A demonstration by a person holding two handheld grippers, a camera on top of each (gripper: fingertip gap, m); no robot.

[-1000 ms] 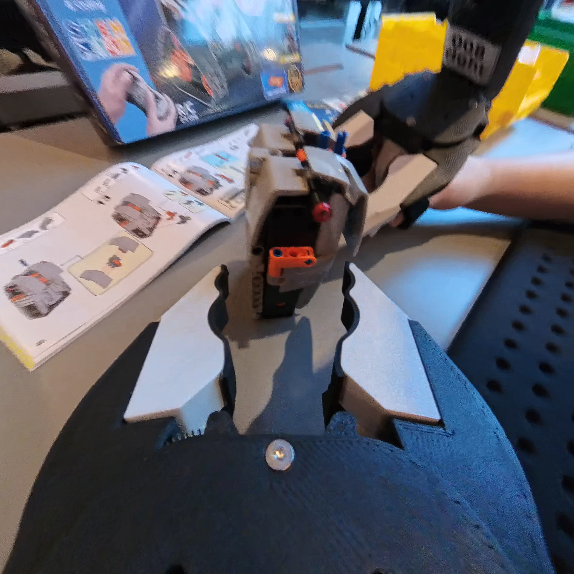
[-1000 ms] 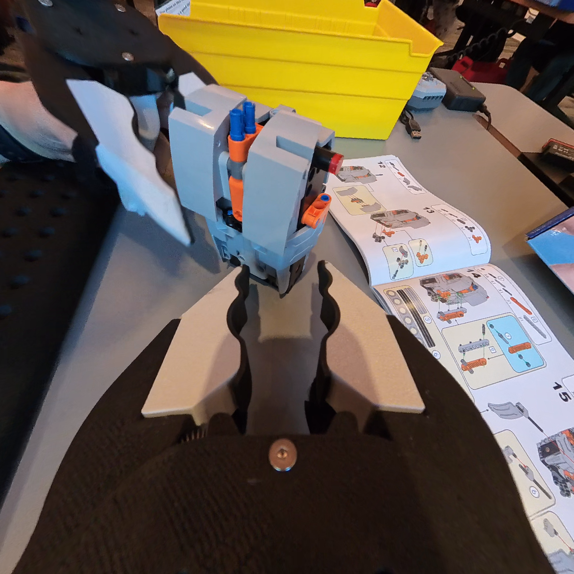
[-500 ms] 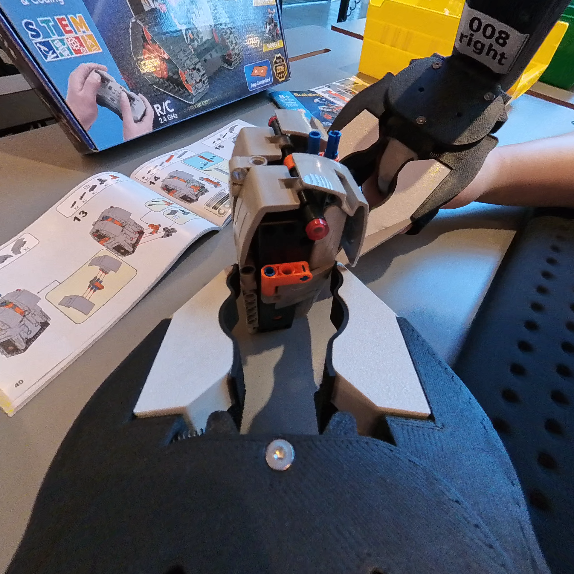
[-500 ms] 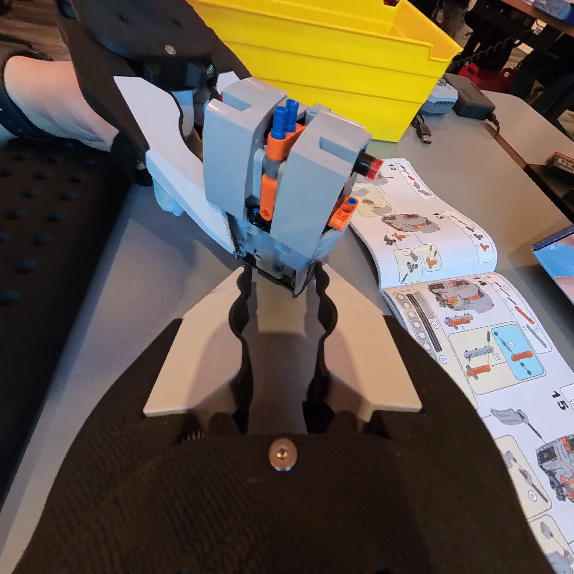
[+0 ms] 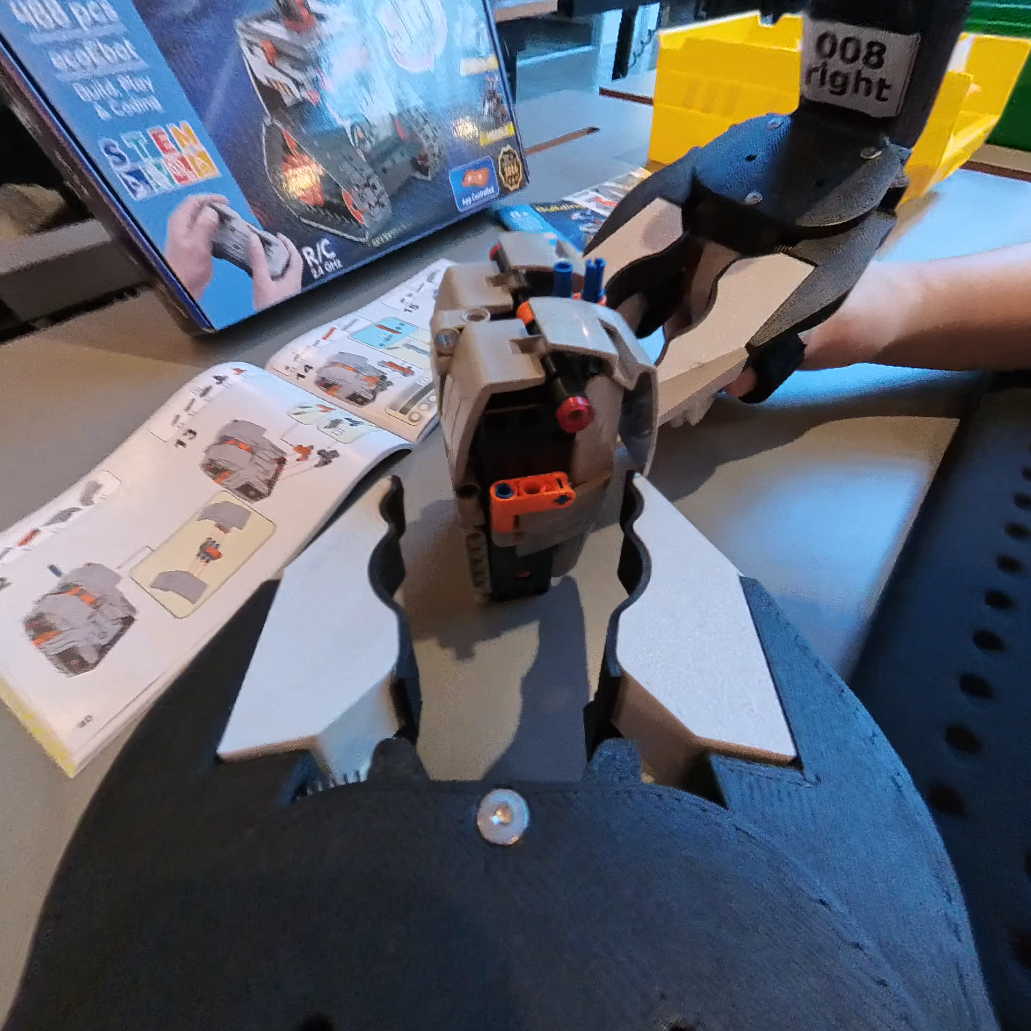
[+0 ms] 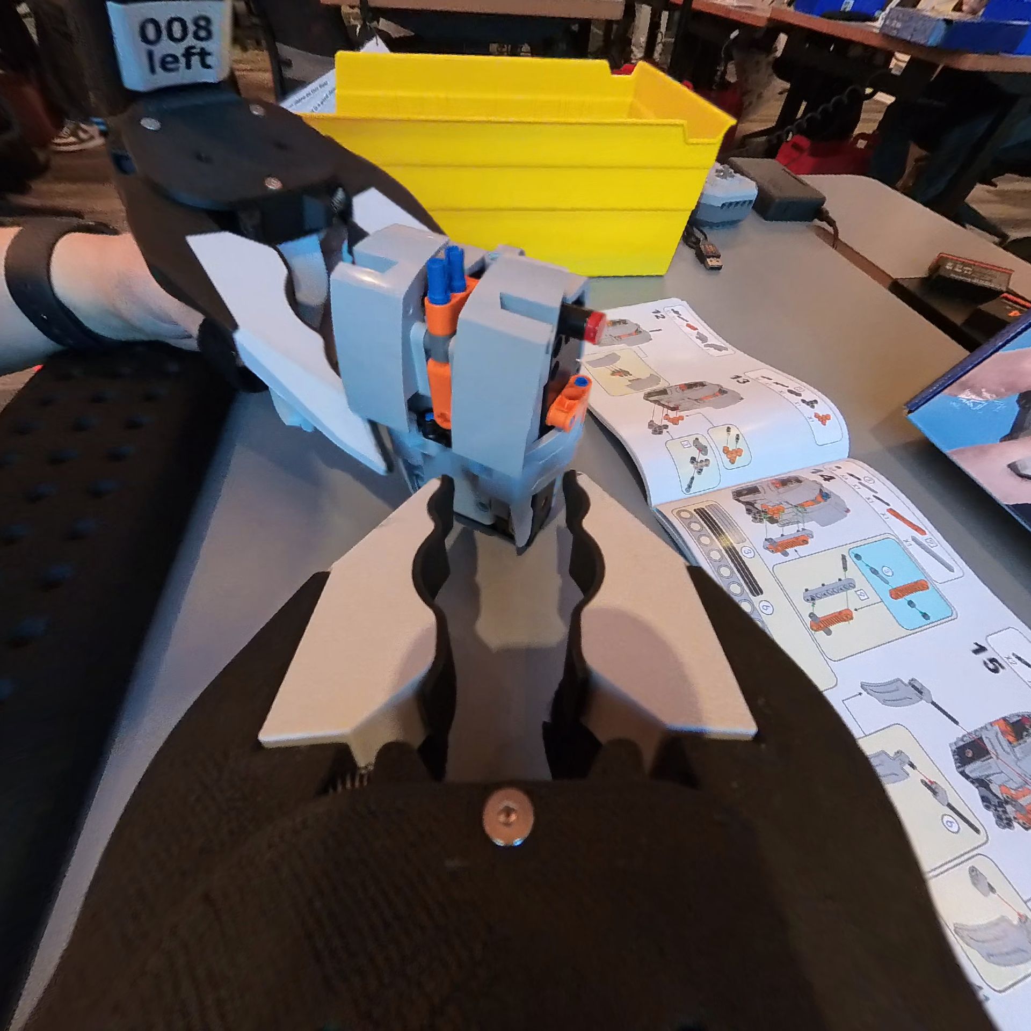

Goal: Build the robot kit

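Note:
A grey brick-built model (image 5: 519, 446) with orange, blue and red pins stands upright on the grey table (image 5: 781, 530). My left gripper (image 5: 510, 485) is open, with its fingertips on either side of the model's lower half and a gap on the left side. My right gripper (image 6: 505, 482) is shut on the model's (image 6: 491, 362) lower end from the opposite side. In the left wrist view the right gripper's fingers (image 5: 714, 357) reach in behind the model, tips hidden. In the right wrist view one left finger (image 6: 290, 346) lies along the model's left side.
An open instruction booklet (image 5: 195, 502) (image 6: 781, 530) lies beside the model. A blue toy box (image 5: 279, 139) stands behind it. A yellow bin (image 6: 530, 167) stands at the back, with a cable plug (image 6: 708, 256) beside it. A black perforated mat (image 5: 976, 558) (image 6: 83, 502) borders the table. Both grippers' tips are close together, under 4 cm apart.
My left gripper came closer around the model and narrowed, then widened again. The right gripper stayed at the model's base, and the model tilted and came back upright.

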